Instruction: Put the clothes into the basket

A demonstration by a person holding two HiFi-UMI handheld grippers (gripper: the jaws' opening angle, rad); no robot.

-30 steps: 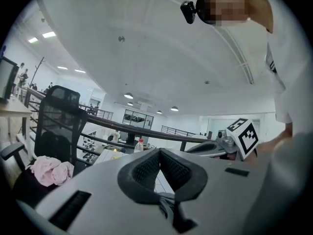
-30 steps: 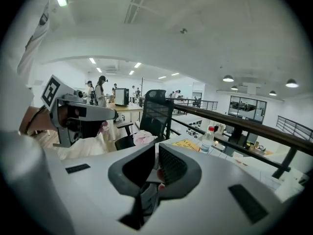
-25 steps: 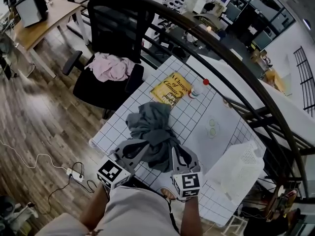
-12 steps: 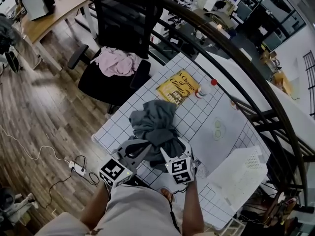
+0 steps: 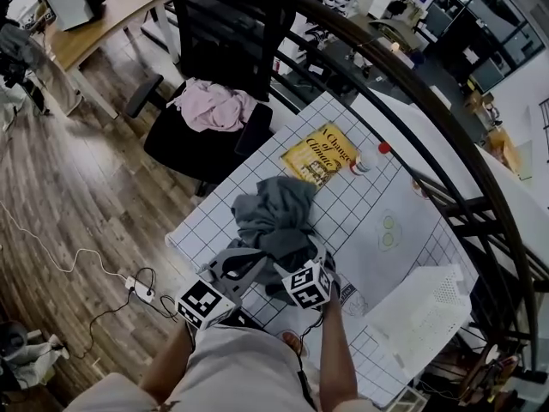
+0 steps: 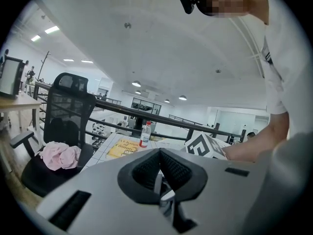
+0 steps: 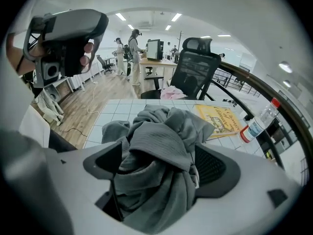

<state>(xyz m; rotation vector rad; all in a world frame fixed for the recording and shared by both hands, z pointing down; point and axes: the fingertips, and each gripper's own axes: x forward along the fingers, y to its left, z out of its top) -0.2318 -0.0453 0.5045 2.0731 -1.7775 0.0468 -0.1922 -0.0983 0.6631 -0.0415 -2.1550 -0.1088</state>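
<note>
Book (image 5: 324,154), apparently "A Change of Climate"; right tool (image 7: 159,163) just opened round clothes (image 5: 276,213), left tool (image 6: 160,173) clenched.

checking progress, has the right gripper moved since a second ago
Yes: the right gripper has come forward onto the grey clothes; its jaws have just been opening, cloth between them.

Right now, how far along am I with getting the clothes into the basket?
Nothing looks done: no clothing shows in the white basket. In hand: the right gripper, whose fingers have just been opening, straddles the gray garment heaped on the table, not yet clamped. Left: grip it, carry it to the basket, then the pink garment on the chair.
</note>
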